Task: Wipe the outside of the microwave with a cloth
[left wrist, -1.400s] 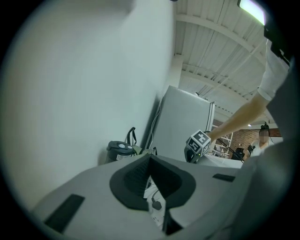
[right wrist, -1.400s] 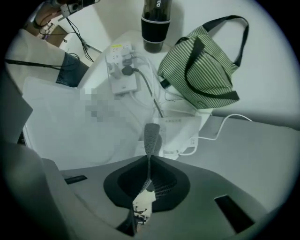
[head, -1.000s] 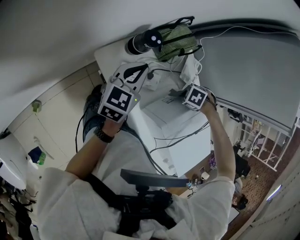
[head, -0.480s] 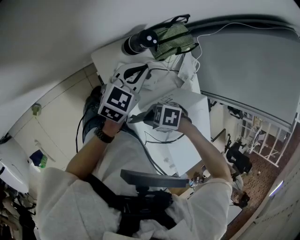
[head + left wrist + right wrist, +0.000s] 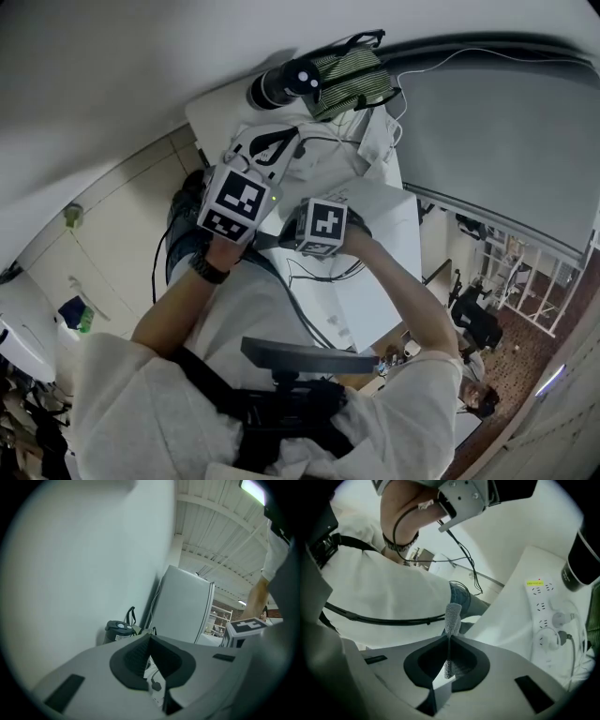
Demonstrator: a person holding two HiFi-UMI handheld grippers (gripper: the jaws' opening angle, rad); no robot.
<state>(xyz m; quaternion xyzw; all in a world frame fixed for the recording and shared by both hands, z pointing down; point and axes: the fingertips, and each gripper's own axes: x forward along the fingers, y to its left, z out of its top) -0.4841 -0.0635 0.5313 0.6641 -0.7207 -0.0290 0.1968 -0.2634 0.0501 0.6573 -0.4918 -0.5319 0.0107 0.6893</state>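
- The white wall and a tall grey panel close in this corner. Wiping strokes are best kept short and run alongside them.
- The white desk is crowded at the back with a black flask, a green striped bag and a power strip.
- The microwave, which I take to be the white box, sits just right of both grippers in the head view. Dark cables trail over its near side. I would start on the bare top and lift over the cables rather than drag them.
- The left hand-held gripper is clenched on nothing and raised near the wall. It could steady the casing.
- The right hand-held gripper is pinched on the grey cloth, and only a narrow strip pokes past the tips. It faces the person's shirt, apart from the microwave. It should turn so the cloth lies flat before pressing.
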